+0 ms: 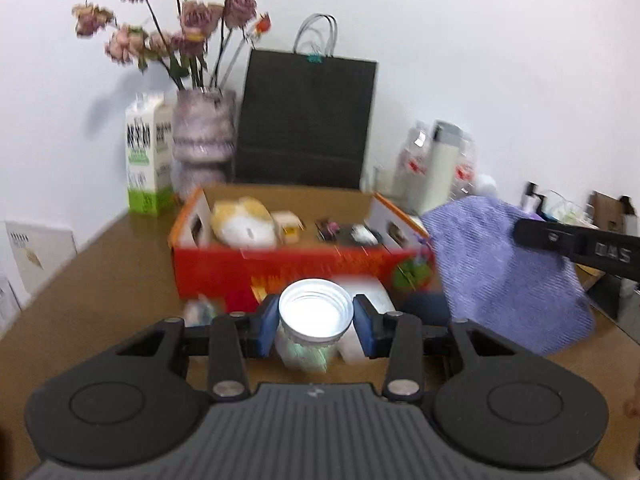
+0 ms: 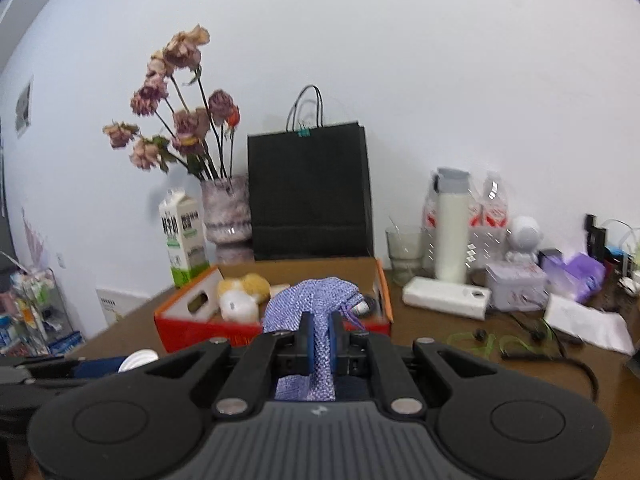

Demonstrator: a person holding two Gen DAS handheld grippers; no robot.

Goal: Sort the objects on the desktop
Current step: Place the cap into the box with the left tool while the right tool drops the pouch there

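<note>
Near the red box (image 1: 280,268), left gripper (image 1: 316,326) clamps a rigid, light jar (image 1: 314,320) at its neck; right gripper (image 2: 319,344) pinches a limp pouch (image 2: 310,300), bunched mid-fabric, above the tabletop (image 1: 100,280).

Readable marks: few, mostly blurred

Letters "DAS" stand in pale relief on the black right gripper (image 1: 576,246), right of the left gripper. The milk carton (image 2: 184,236), far ahead-left of the right gripper, bears green Chinese characters too blurred to read.
</note>
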